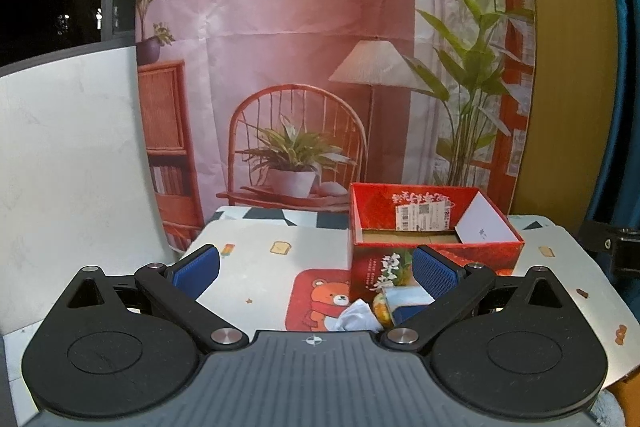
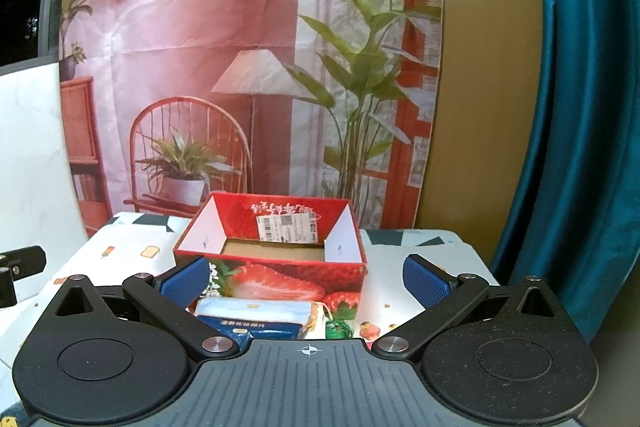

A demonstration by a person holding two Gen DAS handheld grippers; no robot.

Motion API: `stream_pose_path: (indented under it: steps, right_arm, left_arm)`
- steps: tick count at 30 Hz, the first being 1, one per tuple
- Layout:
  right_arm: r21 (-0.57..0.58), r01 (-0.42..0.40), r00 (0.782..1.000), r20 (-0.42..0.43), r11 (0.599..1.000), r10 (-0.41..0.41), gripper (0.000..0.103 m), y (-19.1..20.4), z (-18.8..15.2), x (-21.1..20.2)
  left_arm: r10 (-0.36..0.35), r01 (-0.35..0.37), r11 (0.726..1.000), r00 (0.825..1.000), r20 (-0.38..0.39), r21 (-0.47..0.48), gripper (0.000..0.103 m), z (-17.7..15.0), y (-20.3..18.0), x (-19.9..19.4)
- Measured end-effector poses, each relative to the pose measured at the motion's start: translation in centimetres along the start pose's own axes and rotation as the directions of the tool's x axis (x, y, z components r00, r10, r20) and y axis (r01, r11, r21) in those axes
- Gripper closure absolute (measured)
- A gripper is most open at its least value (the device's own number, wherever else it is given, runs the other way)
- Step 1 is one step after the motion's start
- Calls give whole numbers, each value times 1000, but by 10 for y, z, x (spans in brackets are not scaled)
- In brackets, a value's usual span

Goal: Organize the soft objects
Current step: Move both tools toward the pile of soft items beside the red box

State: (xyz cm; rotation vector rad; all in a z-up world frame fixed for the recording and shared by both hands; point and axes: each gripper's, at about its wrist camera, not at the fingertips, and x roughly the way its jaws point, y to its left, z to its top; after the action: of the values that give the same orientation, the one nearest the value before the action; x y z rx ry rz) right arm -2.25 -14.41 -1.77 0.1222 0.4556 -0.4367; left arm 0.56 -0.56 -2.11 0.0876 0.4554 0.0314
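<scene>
An open red strawberry-print box (image 1: 436,227) (image 2: 272,255) stands on the table, its cardboard floor bare. In front of it lies a blue and white soft tissue pack (image 2: 256,321) (image 1: 408,301), with a crumpled white tissue (image 1: 356,317) and a small yellow packet (image 1: 382,307) beside it. A green item (image 2: 338,330) lies right of the pack. My left gripper (image 1: 316,269) is open and empty, left of the box. My right gripper (image 2: 306,279) is open and empty, above the tissue pack.
The table wears a white cloth with cartoon prints and a red bear mat (image 1: 320,303). A printed room backdrop (image 1: 320,67) hangs behind. A white board (image 1: 68,167) stands at left, a teal curtain (image 2: 580,107) at right.
</scene>
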Motion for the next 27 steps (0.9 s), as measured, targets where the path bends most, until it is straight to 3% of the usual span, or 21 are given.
stream_pose_path:
  steps: [15, 27]
  right_arm:
    - [2, 14, 999, -42, 1000, -14, 0, 0, -5, 12]
    - [8, 9, 996, -86, 1000, -8, 0, 1, -16, 24]
  left_arm:
    - [10, -11, 1000, 999, 33, 6, 0, -8, 4, 5]
    - [12, -12, 1000, 1000, -7, -6, 0, -9, 1, 17]
